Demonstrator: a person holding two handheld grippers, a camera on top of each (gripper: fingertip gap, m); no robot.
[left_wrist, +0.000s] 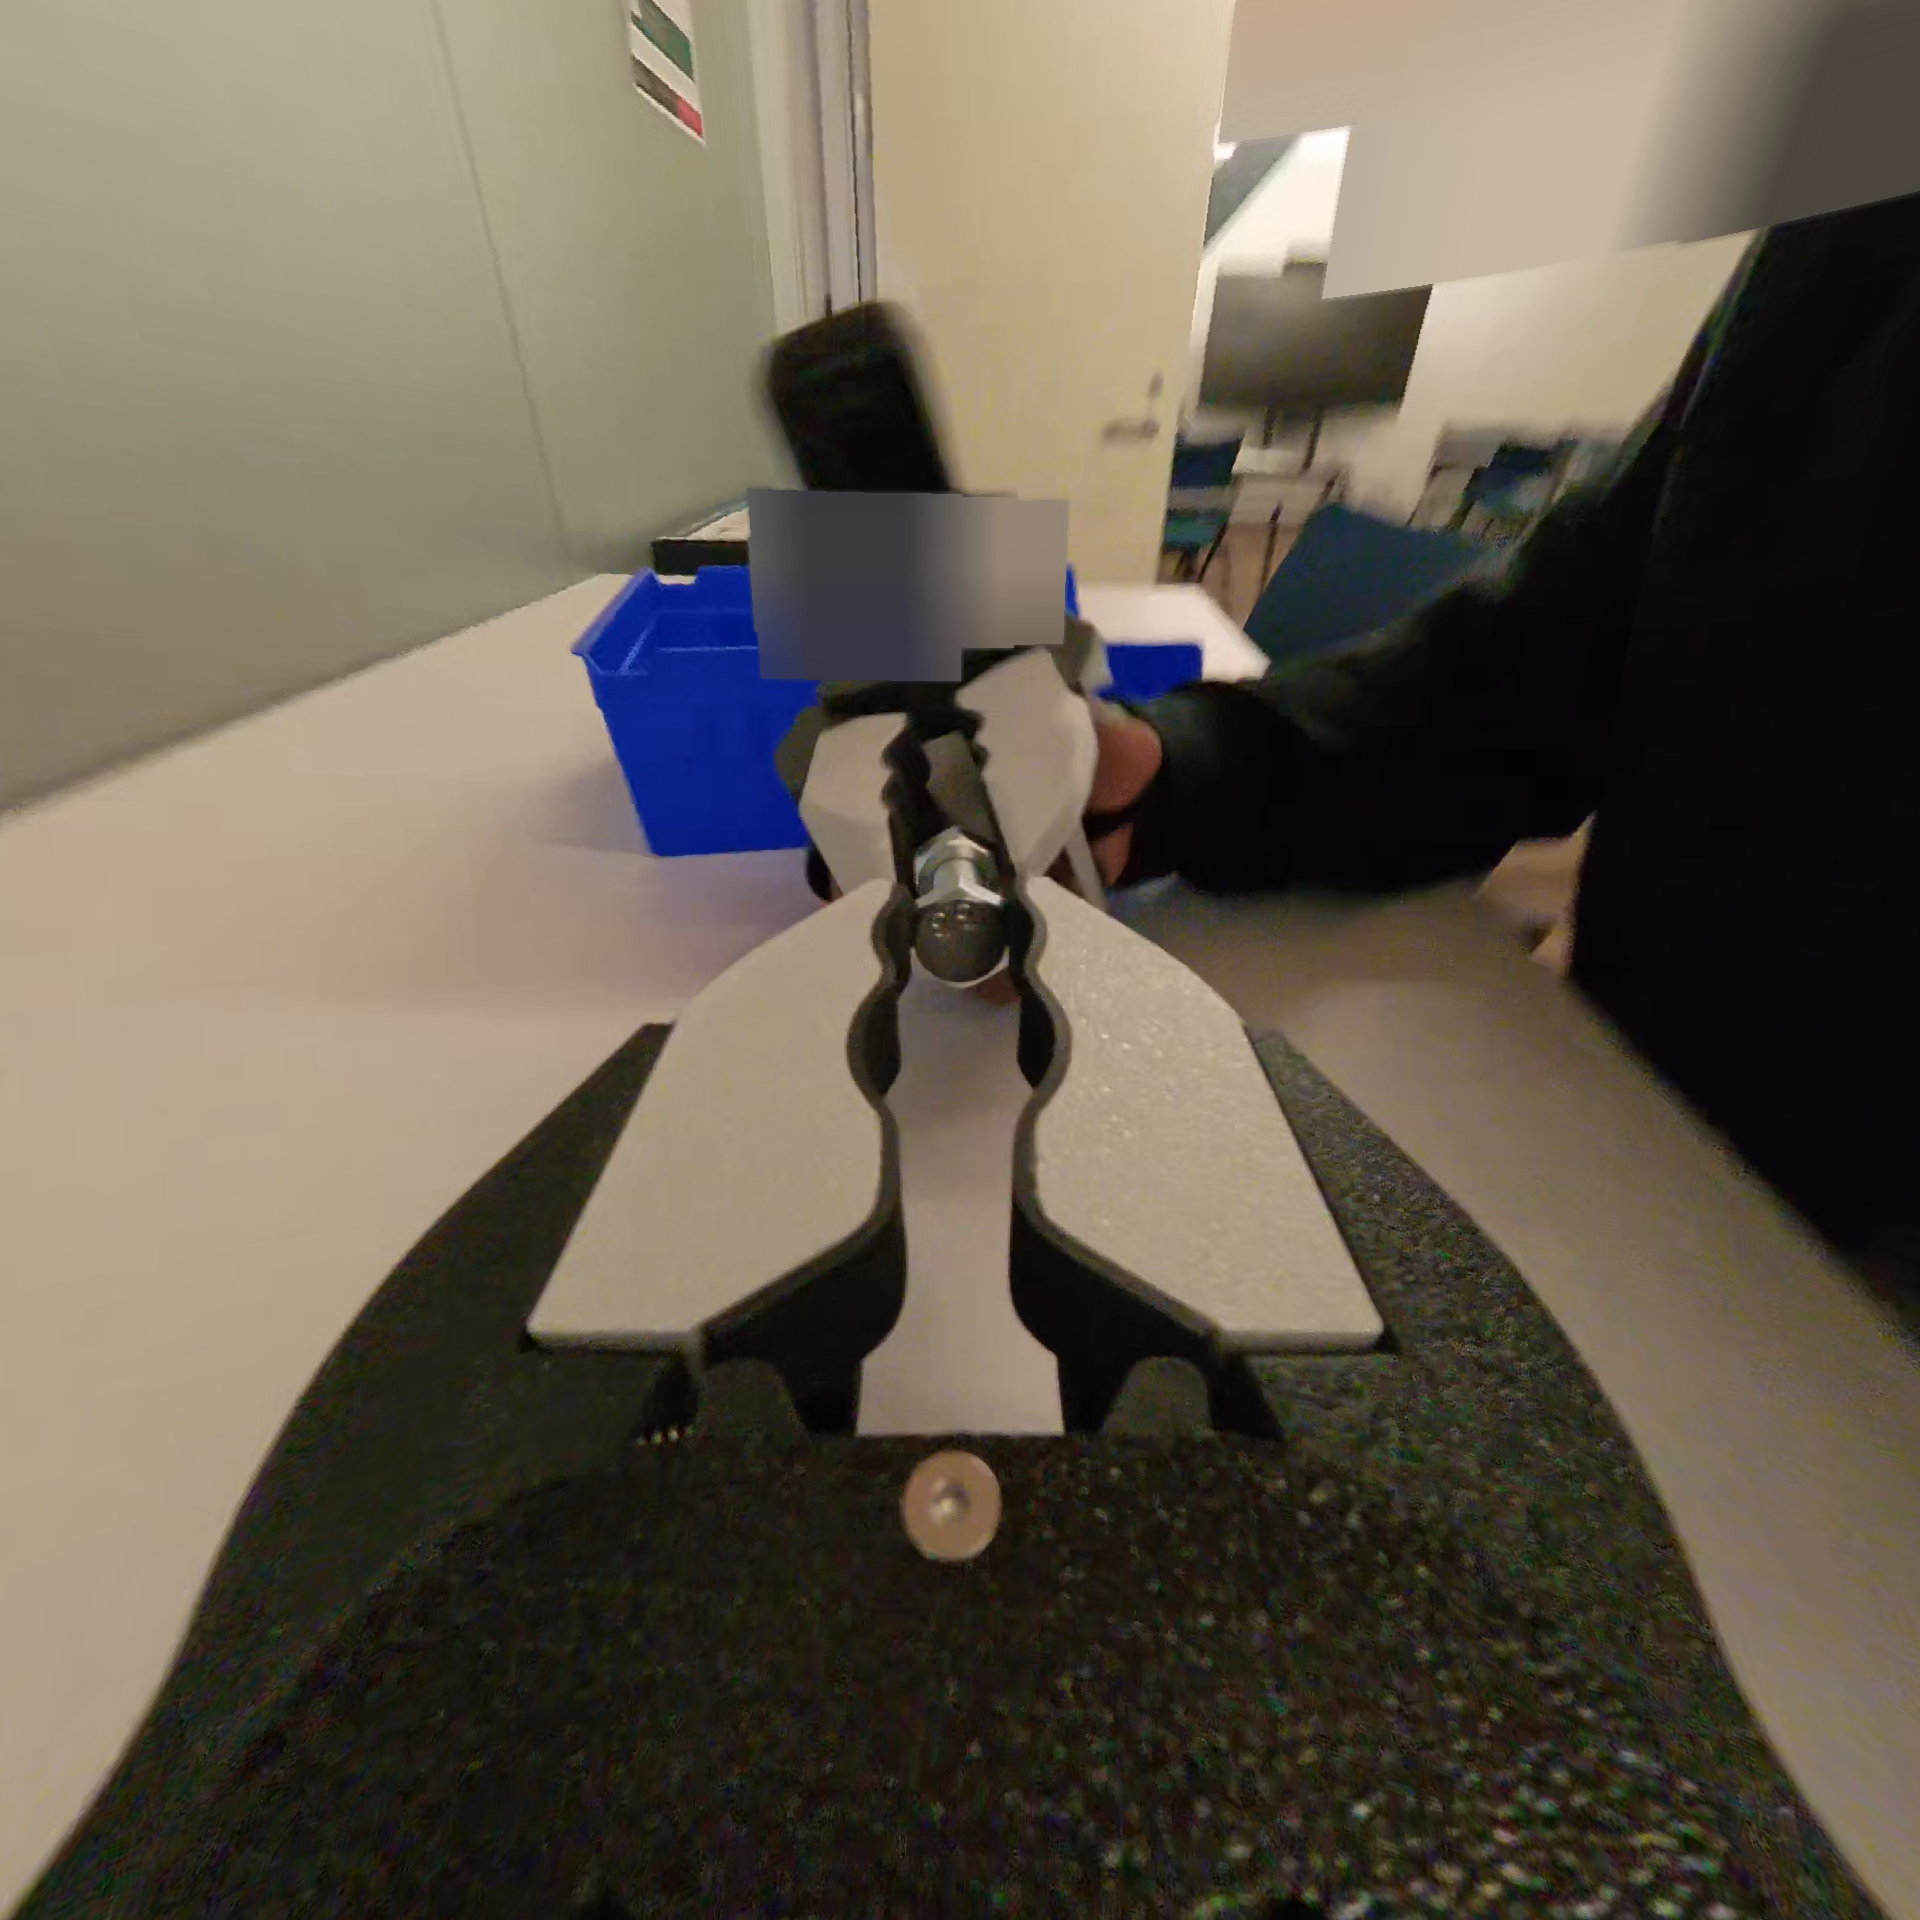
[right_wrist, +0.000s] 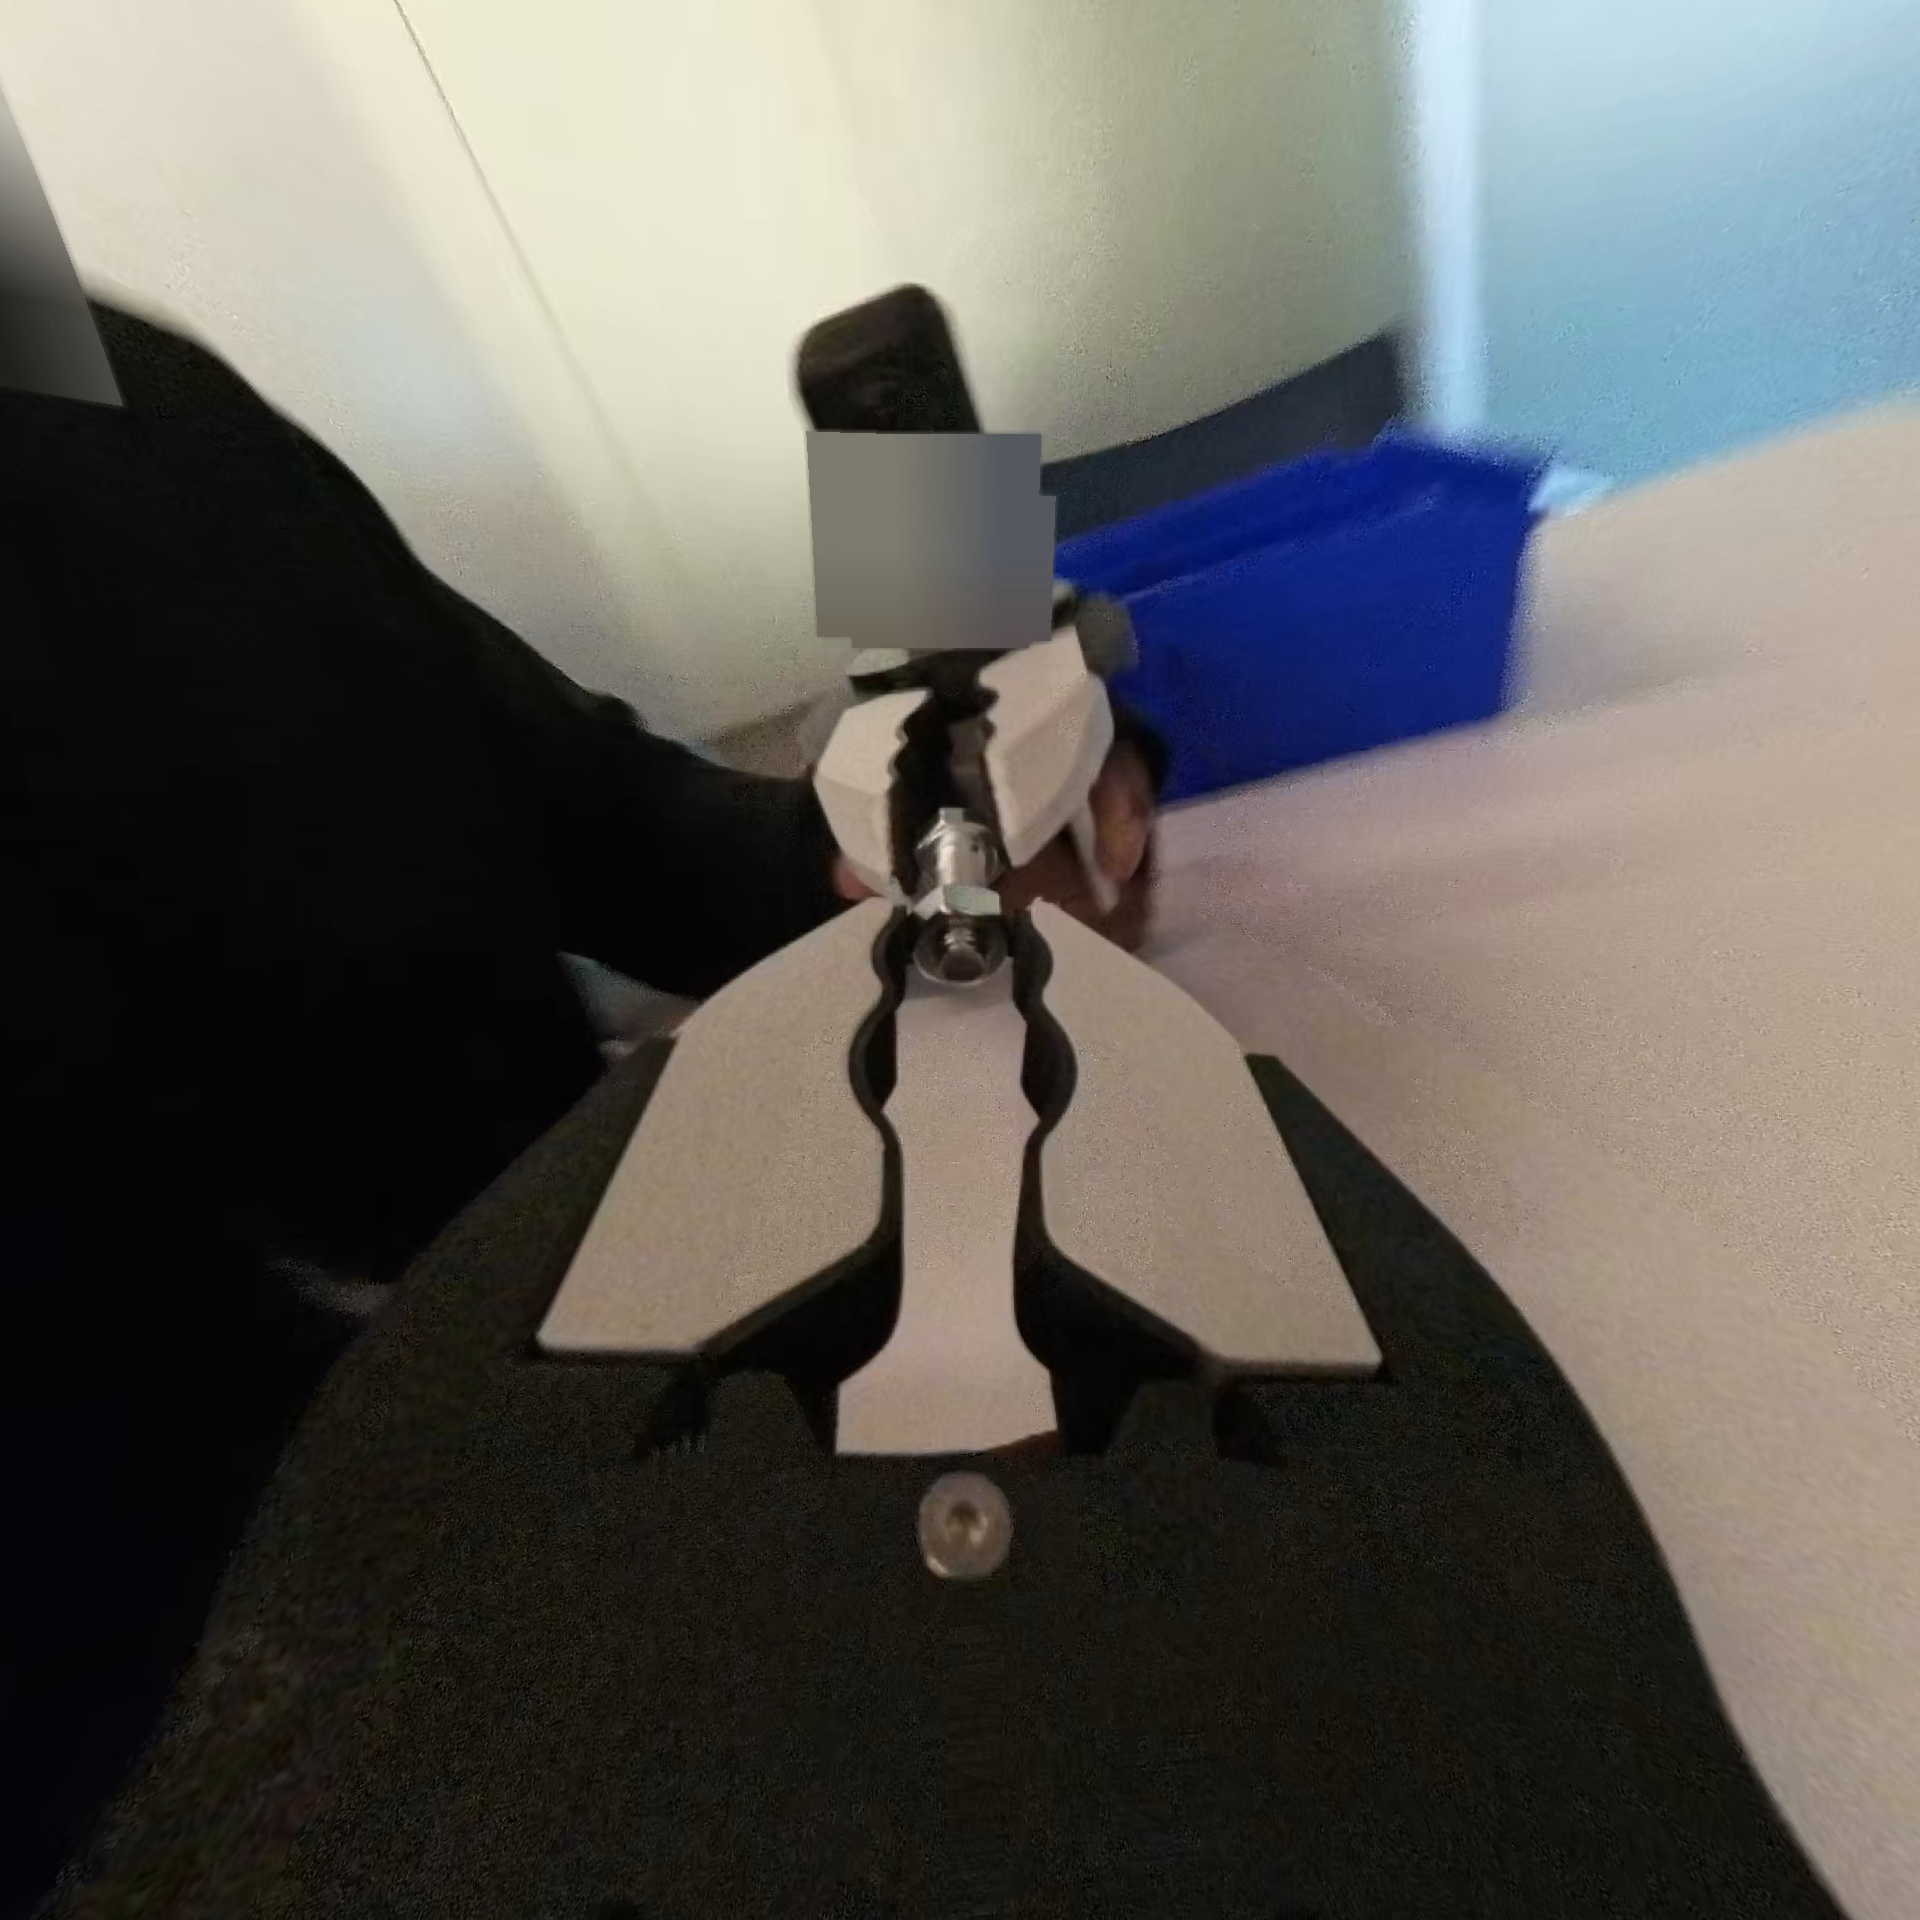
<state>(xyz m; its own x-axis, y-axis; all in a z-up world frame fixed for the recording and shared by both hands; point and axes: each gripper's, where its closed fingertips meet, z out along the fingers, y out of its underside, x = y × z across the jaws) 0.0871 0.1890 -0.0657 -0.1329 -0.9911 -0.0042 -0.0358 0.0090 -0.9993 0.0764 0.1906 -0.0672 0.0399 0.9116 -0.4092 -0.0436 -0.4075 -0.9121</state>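
A: Left gripper (left_wrist: 958, 940): jaws narrow, closed round the hex head of a steel bolt (left_wrist: 954, 935). Both dark ridged pads bear on the head, one on each side.

B: And the right one?

A: Right gripper (right_wrist: 954, 951): also narrow, clamped on a steel nut (right_wrist: 953, 954) threaded on the same bolt's far end. From that side the shank tip shows in the middle of the nut, a pad against each flank.

B: So the two tools face each other?

A: Yes, nose to nose, almost touching. The bolt runs between them, held above the white table (left_wrist: 312, 935). A second nut (left_wrist: 951, 860) sits on the shank between the two sets of tips; neither gripper's pads reach it as far as I can tell.

B: Surroundings?

A: A blue plastic bin (left_wrist: 686, 727) stands on the table behind the grippers, well apart from the bolt. A person in black sleeves holds each tool; a hand (left_wrist: 1127, 774) wraps the right gripper's handle. Both views are motion-blurred at the edges.
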